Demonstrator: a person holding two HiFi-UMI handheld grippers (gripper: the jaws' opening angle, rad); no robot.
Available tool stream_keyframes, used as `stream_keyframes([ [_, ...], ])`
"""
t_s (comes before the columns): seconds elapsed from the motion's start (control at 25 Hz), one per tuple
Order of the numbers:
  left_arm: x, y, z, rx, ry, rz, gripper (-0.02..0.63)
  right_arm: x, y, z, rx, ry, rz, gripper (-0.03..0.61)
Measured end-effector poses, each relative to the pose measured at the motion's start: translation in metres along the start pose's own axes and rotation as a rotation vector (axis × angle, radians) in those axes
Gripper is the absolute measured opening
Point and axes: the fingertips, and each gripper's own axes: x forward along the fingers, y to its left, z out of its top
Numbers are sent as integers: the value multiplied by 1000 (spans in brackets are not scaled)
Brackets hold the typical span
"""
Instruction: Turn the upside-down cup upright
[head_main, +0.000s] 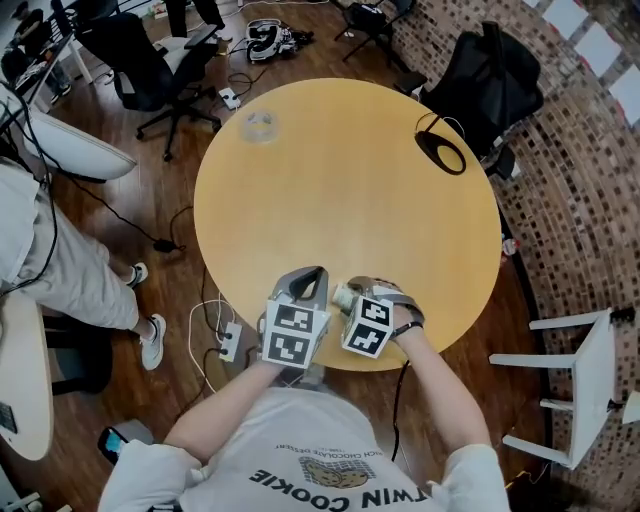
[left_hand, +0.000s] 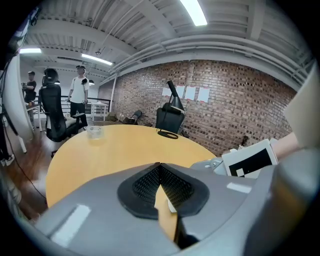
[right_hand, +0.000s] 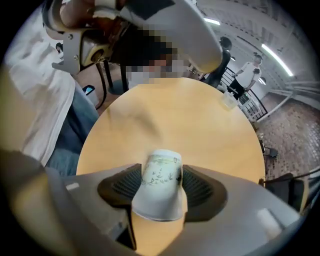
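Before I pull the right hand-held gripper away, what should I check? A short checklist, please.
1. The cup is between the right hand-held gripper jaws: ok.
2. Right jaws open: ok.
3. Narrow end of the cup towards the table: ok.
4. The cup stands steady on the table: cannot tell.
5. The left hand-held gripper is shut and empty: ok.

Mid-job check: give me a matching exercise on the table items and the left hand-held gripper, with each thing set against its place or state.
1 paper cup
2 clear glass
3 black ring
4 left hand-held gripper

A jaws together, empty
B far left of the table
C between the right hand-held gripper jaws
D table's far right edge

Pairs: 1-C, 2-B, 3-D, 4-A
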Motion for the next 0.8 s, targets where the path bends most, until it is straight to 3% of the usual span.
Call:
stream_keyframes([
  [0.52, -5, 13, -4, -23, -11, 20, 3, 16, -12, 8, 21, 110, -9, 244],
  [0.68, -8, 14, -5, -19, -12, 19, 3, 11, -12, 10, 44, 65, -58, 244],
  [0.8, -9, 14, -6, -19, -5, 14, 3, -4, -22, 14, 178, -41, -113, 244],
])
